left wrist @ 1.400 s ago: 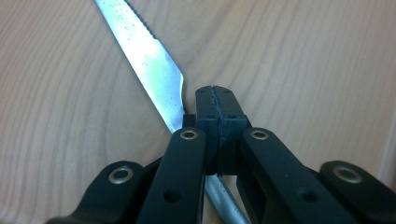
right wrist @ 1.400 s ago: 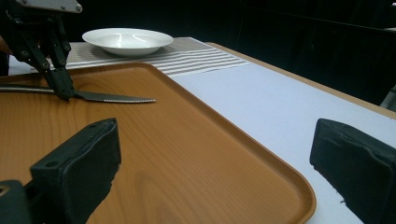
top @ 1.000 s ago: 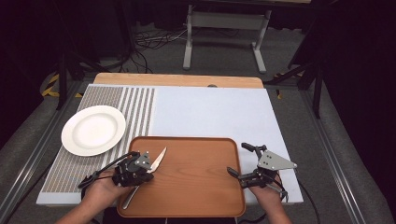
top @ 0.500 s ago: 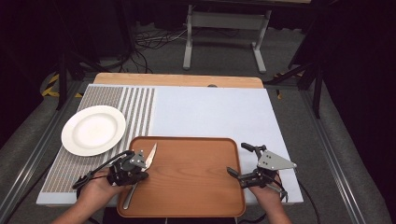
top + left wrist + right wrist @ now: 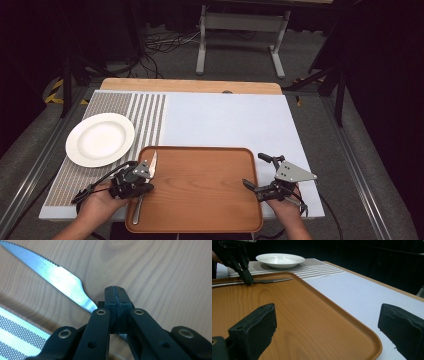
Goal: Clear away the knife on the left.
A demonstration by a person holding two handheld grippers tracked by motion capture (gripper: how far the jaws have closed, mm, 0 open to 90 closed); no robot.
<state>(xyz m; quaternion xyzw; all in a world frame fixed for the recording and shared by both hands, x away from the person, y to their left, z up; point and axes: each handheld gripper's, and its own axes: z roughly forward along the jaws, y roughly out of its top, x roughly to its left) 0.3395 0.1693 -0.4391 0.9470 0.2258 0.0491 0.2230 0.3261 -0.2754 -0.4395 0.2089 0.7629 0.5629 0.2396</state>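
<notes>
My left claw (image 5: 144, 172) is clamped on the table knife (image 5: 151, 162), jaws pressed together where blade meets handle; in the left gripper view the serrated blade (image 5: 53, 275) runs off toward the upper left of the frame over the wood grain. The knife sits at the left edge of the wooden tray (image 5: 200, 210), in the lower middle of the high view, with its handle trailing toward the bottom of the frame. From the right gripper view it looks to lie flat or nearly flat on the tray, so I judge the grasp made and the lift not yet done. The white plate (image 5: 100, 139) waits on the striped placemat (image 5: 145, 115), left of centre; carrying the knife out toward it looks like what is left. My right claw (image 5: 260, 175) hangs spread wide and empty over the tray's right rim, lower right of the frame, above the desk (image 5: 225, 120).
</notes>
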